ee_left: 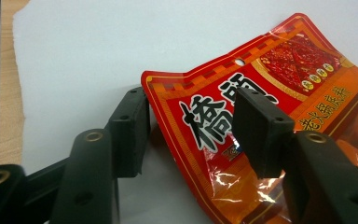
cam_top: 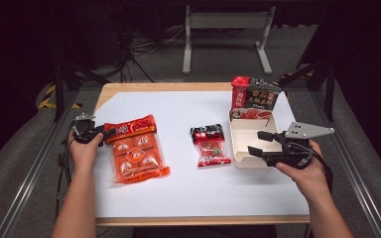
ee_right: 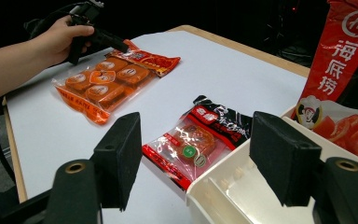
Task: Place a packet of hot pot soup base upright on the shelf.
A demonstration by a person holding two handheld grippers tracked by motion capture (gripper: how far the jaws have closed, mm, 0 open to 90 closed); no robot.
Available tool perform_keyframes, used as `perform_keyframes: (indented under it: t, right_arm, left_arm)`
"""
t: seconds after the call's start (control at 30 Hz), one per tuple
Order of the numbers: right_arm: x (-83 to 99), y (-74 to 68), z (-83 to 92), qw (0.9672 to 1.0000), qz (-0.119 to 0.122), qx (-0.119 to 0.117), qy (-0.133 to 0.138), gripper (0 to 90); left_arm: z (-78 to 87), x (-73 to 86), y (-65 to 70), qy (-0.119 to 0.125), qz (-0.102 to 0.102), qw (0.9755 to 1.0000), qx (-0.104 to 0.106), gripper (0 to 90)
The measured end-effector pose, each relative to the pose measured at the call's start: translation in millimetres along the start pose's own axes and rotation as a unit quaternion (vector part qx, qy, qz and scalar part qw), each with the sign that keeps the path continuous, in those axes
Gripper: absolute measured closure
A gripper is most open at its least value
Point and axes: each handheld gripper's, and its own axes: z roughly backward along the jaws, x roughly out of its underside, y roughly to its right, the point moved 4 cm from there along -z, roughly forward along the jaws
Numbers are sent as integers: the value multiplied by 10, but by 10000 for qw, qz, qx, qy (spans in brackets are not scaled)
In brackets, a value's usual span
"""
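In the left gripper view the left gripper (ee_left: 191,135) has its two black foam-faced jaws parted around the lifted top corner of the orange pack (ee_left: 279,93); the right pad overlaps its glossy printed header, the left pad stands just clear of the edge, so it is open, not pinching. The pack is flat crinkly film with round cakes, lying at left of the high view on the white sheet (cam_top: 178,188). The right gripper (cam_top: 260,142), jaws open and empty, hovers over the cream tray (cam_top: 243,161) at right. Between them lies a small red sachet (cam_top: 211,146).
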Motion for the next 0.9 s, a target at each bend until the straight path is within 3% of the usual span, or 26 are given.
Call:
perform_keyframes:
  t: [0.27,0.43,0.57,0.9]
  right_arm:
    - [20,-18,-4,10000,-3,-5,-37,347]
    - [62,12,-18,9999,1,109,-122,346]
    - [71,12,-22,9999,0,114,-128,346]
    - [65,-7,-29,9999,26,106,-128,346]
  left_arm:
    - [-55,-1,15,-70,19,10000,20,586]
    - [-55,-1,25,-54,-44,10000,7,811]
    - [-40,0,25,-21,-42,10000,47,881]
    - [19,-35,56,238,-191,9995,60,900]
